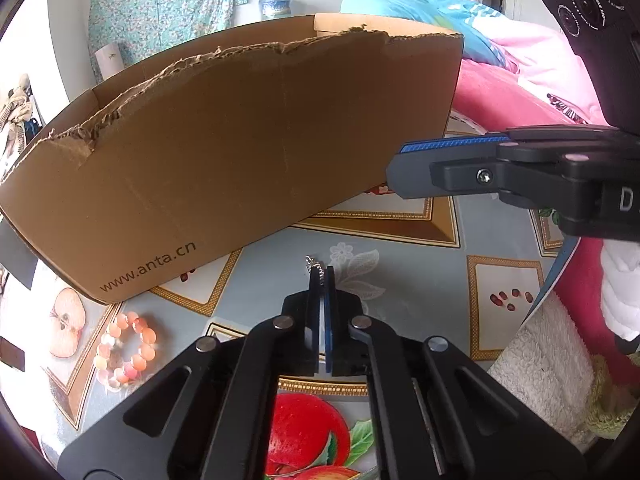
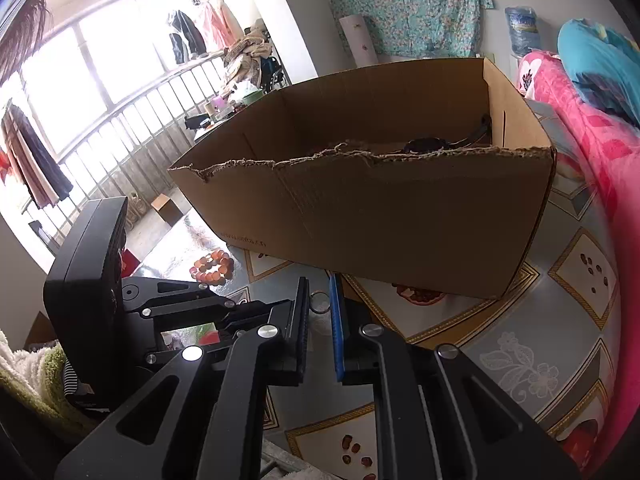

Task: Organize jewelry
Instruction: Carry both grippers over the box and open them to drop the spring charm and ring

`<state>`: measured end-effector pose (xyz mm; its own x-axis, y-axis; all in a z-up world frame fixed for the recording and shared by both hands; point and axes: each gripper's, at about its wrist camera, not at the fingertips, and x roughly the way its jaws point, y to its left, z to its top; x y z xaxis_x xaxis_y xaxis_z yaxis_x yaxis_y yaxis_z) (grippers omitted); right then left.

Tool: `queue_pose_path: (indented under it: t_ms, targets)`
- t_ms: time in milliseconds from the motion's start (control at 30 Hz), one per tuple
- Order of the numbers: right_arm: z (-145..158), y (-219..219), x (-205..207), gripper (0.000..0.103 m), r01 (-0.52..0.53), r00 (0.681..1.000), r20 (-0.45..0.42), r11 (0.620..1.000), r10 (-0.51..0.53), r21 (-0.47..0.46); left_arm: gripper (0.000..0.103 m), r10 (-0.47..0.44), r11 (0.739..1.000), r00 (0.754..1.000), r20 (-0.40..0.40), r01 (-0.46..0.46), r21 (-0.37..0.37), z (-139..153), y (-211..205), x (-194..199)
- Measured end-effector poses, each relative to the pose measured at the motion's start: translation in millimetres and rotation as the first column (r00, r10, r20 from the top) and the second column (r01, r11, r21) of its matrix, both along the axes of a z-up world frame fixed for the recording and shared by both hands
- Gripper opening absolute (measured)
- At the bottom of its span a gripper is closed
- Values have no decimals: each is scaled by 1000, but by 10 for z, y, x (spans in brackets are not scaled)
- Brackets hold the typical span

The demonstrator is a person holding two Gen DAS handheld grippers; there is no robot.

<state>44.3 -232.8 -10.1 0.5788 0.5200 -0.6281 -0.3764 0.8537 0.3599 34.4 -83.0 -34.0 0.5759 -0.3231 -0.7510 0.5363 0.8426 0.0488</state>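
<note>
My left gripper (image 1: pixel 320 271) points down at the table, jaws shut on a small silver chain (image 1: pixel 313 264) that pokes out past its fingertips. Left of it a pink bead bracelet (image 1: pixel 126 350) lies on the cloth; the right wrist view shows the bracelet (image 2: pixel 212 266) near the box's front corner. My right gripper (image 2: pixel 322 308) is shut on a thin metal ring (image 2: pixel 320 303) held between its pads. From the left wrist view the right gripper (image 1: pixel 396 162) hovers by the box's right end. The open cardboard box (image 2: pixel 380 208) holds dark items (image 2: pixel 424 145) at its back.
The table (image 1: pixel 420 280) has a glossy fruit-patterned cloth. The box's torn front edge (image 1: pixel 248 50) rises right ahead of both grippers. Pink and blue bedding (image 1: pixel 500 80) lies right of the table, a white towel (image 1: pixel 548 368) at its near right edge. A person sits far behind.
</note>
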Motion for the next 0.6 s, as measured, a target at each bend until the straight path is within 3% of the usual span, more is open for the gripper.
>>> queue_pose_path:
  t_ms: [233,333,367,433,600]
  targets:
    - [-23,-81,-53,11,3,1000,13,1000,-3,23,0,2,1000,1000,-13,-2,16,7,-8,14]
    - [-24,-92,-67,11,4,1000,16,999,-4,33,1,14,1000,999,-34,-15,-15,40,3,55]
    - [-25,-94,-64,11,4,1000,16,999,-5,36,3,20,1000,999,-38,-21,-23,54,13,71]
    - [-43,-97,-63,11,5,1000,13,999,-5,41,16,35,999,998,-47,-37,-36,68,34,105]
    - [-59,-103,-64,11,9,1000,14,999,-9,50,17,49,998,997,-65,-52,-45,15,20,176]
